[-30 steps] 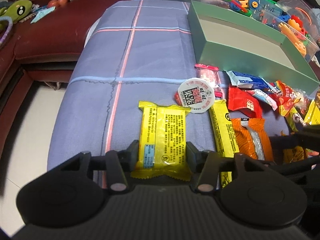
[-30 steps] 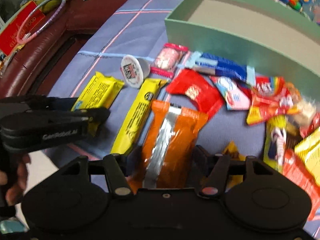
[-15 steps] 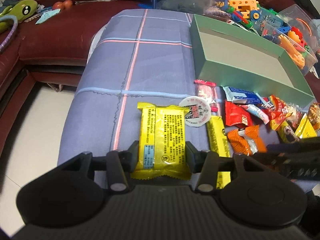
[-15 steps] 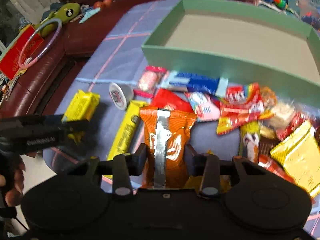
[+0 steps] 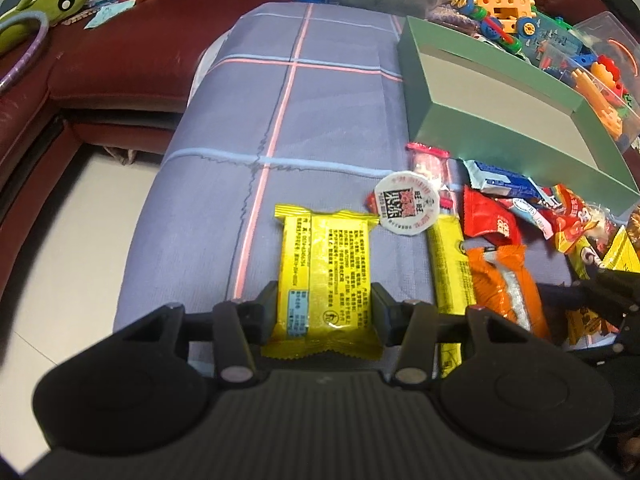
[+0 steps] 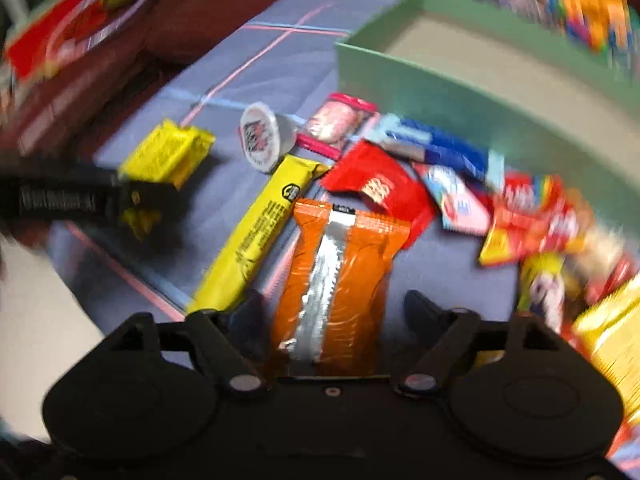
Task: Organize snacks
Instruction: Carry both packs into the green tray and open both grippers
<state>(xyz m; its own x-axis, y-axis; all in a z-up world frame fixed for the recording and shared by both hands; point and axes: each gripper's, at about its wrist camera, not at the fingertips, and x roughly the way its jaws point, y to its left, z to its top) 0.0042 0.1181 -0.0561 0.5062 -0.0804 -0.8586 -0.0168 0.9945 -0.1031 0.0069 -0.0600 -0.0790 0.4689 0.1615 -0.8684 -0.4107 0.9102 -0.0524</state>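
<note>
Released now, the orange packet [image 6: 340, 280] lies between the right claw's [image 6: 334, 314] spread fingers, while the left claw [image 5: 324, 306] pinches the yellow packet [image 5: 324, 276].

Black plastic left gripper [image 5: 325, 312], silver screws, possibly white lettering.

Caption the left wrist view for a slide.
Left gripper clamps a yellow snack packet over the plaid cloth, beside loose snacks and an empty green box.

Bare cloth [image 5: 320, 120] lies left of the box [image 5: 496, 120]; piled snacks [image 5: 520, 216] crowd its near wall.
</note>
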